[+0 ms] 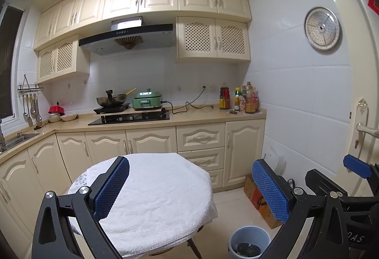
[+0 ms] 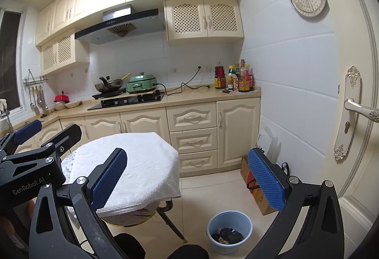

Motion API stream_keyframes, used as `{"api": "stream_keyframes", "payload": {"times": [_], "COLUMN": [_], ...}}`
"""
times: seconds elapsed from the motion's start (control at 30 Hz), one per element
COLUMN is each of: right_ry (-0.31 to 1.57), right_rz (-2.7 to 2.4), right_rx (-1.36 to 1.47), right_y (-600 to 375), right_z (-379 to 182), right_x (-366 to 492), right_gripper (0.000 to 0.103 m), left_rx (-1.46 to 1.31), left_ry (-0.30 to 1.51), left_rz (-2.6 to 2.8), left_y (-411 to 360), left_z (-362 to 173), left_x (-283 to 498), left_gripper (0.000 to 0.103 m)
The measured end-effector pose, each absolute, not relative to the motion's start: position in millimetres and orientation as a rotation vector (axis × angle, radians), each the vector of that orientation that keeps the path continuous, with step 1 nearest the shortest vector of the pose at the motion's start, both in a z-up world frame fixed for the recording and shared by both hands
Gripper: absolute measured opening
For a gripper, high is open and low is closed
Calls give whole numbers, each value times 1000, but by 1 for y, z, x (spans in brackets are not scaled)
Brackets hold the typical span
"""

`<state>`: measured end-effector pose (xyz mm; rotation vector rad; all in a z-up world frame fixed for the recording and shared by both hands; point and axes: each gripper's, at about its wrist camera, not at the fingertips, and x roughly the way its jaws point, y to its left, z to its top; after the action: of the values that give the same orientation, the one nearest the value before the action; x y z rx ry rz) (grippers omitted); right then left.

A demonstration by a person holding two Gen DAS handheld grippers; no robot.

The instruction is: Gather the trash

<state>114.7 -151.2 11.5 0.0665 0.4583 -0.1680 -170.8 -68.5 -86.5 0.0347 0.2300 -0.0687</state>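
Bright ceiling glare, fisheye-warped edges.

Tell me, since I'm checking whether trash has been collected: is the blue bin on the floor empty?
Not empty. The blue bin stands upright on the floor with dark crumpled trash at its bottom; it is far from full.

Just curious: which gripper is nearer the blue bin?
Right, slightly. The right gripper hangs up and left of the blue bin; the left gripper sits further left.
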Motion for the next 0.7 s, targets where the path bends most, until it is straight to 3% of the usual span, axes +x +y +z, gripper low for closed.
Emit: {"api": "stream_keyframes", "payload": {"times": [0.7], "right_ry": [462], "right_rz": [-155], "right_rx": [76], "right_y": [-155], "right_z": [9], "right_x": [115], "right_gripper": [103], "left_rx": [39], "left_ry": [223], "left_rz": [-58], "left_y": [-73], "left_z": [-91], "left_x": [-173], "left_gripper": [102]}}
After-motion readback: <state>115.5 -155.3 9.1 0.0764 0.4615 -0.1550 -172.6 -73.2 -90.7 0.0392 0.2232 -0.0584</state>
